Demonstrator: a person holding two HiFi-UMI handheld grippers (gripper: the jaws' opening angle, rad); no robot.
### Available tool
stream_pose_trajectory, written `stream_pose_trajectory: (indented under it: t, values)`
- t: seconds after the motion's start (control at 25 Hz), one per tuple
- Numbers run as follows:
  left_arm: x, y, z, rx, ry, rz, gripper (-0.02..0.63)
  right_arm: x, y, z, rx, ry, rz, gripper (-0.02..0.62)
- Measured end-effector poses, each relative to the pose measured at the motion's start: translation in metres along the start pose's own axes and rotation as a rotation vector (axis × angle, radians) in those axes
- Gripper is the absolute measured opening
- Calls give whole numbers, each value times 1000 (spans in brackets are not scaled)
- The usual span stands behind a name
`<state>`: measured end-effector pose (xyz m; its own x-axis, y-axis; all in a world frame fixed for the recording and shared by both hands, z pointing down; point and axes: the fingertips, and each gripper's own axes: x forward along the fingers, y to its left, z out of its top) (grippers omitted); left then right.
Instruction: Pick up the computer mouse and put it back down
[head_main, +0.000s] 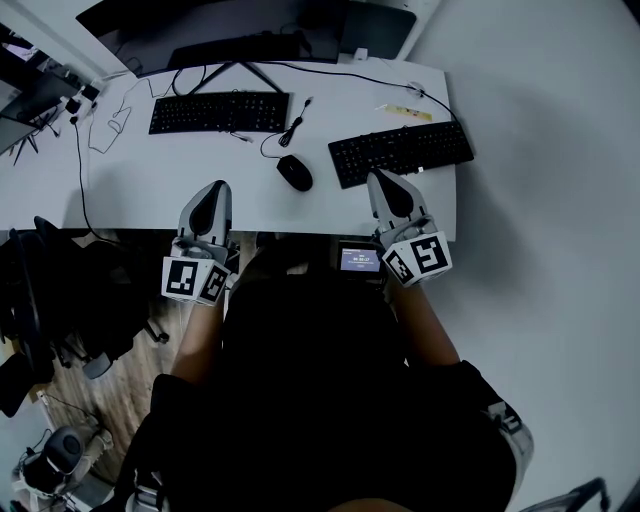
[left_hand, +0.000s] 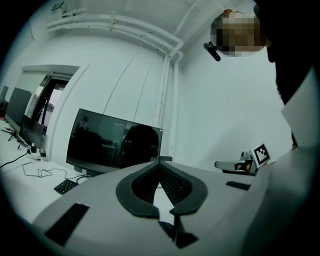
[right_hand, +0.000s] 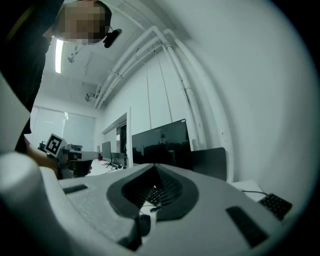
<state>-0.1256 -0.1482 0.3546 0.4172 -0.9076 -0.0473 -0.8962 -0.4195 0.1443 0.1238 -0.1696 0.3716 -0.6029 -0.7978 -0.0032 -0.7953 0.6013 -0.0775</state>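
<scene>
The black computer mouse (head_main: 294, 172) lies on the white desk (head_main: 140, 200), between two black keyboards, with its cable running back toward the monitor. My left gripper (head_main: 218, 187) hovers over the desk's front edge, left of the mouse and apart from it, with its jaws closed tip to tip on nothing. My right gripper (head_main: 378, 178) is just right of the mouse, near the right keyboard's front edge, also shut and empty. In the left gripper view the closed left gripper (left_hand: 160, 161) points level toward the monitor (left_hand: 114, 145). The right gripper (right_hand: 155, 166) in its own view is likewise closed.
A keyboard (head_main: 219, 111) sits at the back left and another keyboard (head_main: 400, 152) at the right, angled. A dark monitor (head_main: 240, 30) stands at the rear. Loose cables (head_main: 293, 125) cross the desk. A black chair (head_main: 50, 290) stands left of the person.
</scene>
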Motion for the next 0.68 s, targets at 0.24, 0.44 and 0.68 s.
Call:
stream_pose_trajectory:
  t: [0.24, 0.44, 0.68]
  values:
    - [2, 3, -1, 3, 7, 4, -5, 8, -3, -5, -2, 15, -1, 3]
    - [-4, 5, -7, -18, 24, 31, -5, 11, -1, -12, 15, 22, 16, 3]
    - [-8, 9, -8, -27, 20, 60, -6, 17, 1, -11, 10, -35, 43, 3]
